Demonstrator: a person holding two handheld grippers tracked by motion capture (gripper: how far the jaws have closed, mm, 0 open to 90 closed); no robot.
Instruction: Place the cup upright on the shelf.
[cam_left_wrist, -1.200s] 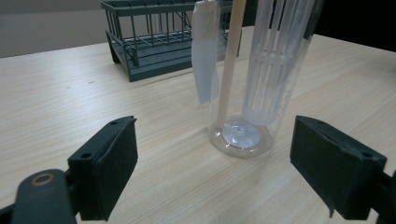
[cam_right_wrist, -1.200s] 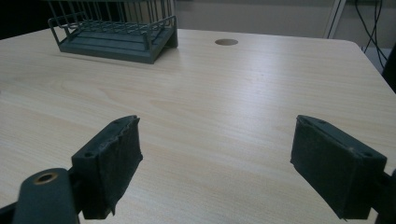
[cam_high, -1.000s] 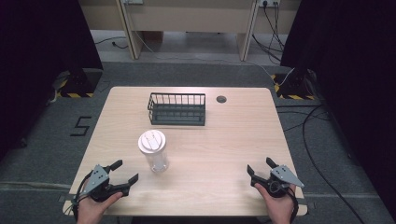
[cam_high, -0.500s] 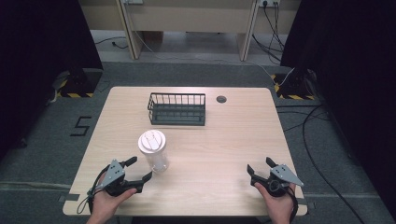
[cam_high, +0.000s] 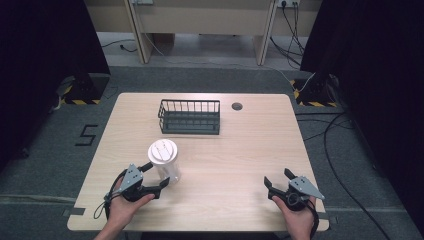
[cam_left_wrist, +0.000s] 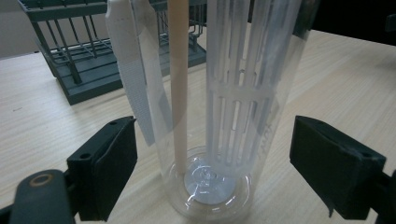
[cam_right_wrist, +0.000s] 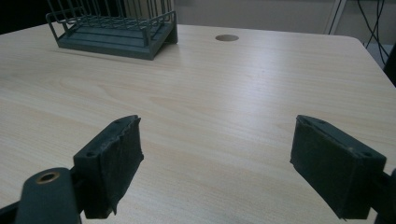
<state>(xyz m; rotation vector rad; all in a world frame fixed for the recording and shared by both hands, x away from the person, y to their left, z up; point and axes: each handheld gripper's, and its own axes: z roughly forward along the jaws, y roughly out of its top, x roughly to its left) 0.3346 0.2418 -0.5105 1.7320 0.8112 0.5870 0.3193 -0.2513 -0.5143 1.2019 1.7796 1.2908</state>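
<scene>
A clear plastic bottle with a white lid stands upright on the wooden table, left of centre. My left gripper is open, its jaws standing on either side of the bottle's base without touching it. Up close in the left gripper view, the clear bottle rises between the left gripper's wide-apart pads, with white strips and a pale rod inside it. Near the front right edge my right gripper is open with nothing in it. In its own view, the right gripper faces bare tabletop.
A dark wire basket sits at the back centre of the table, also seen as the basket far off and the basket behind the bottle. A round cable hole lies to the basket's right.
My left gripper has moved right and forward from the table's front left corner until its open jaws straddle the bottle. The right gripper has stayed put.
</scene>
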